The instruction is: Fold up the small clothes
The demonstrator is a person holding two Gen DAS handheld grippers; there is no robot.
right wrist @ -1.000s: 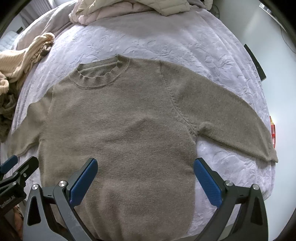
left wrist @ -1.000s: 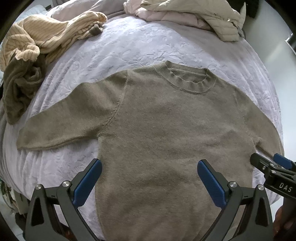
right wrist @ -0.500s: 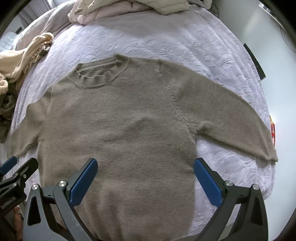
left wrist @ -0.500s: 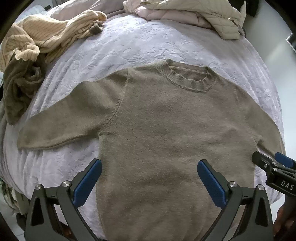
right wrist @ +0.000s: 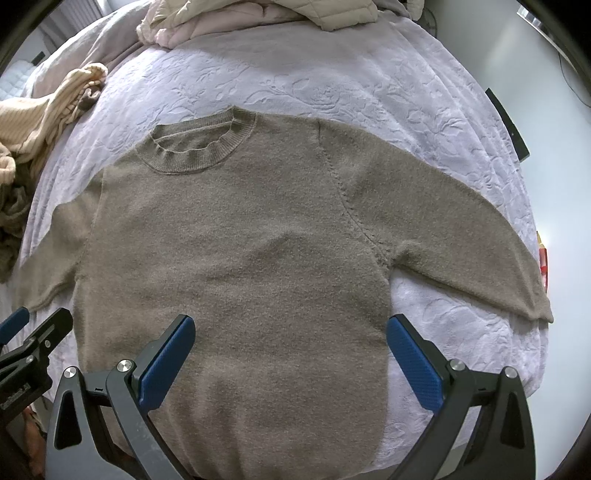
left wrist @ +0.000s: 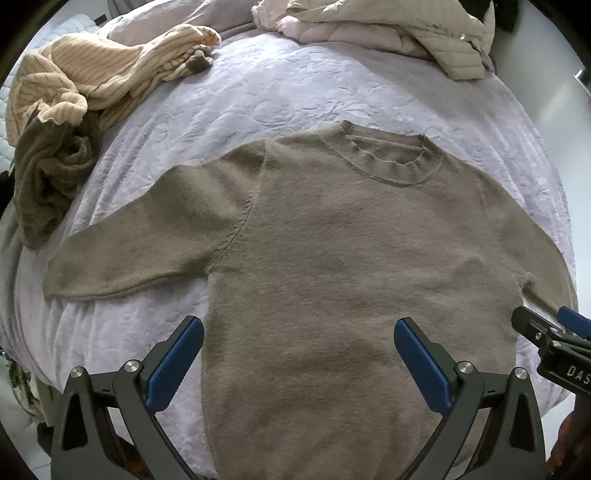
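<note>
A white bedspread [left wrist: 295,85] carries one taupe sweater [left wrist: 332,258], flat, face up, both sleeves spread, nothing lying on it. Beyond the collar sits one quilted pile [left wrist: 388,26]; at far left, one striped cream garment [left wrist: 92,70] over an olive one [left wrist: 44,177]. Left gripper [left wrist: 298,354] and right gripper [right wrist: 290,350] both gape wide, empty, over the hem. Only the right view shows the right cuff whole

The sweater [left wrist: 332,266] hem runs below the bottom edge in both my wrist views. My right gripper [left wrist: 554,334] shows only partly at the left view's edge. The striped garment [right wrist: 33,114] is cut off left.
</note>
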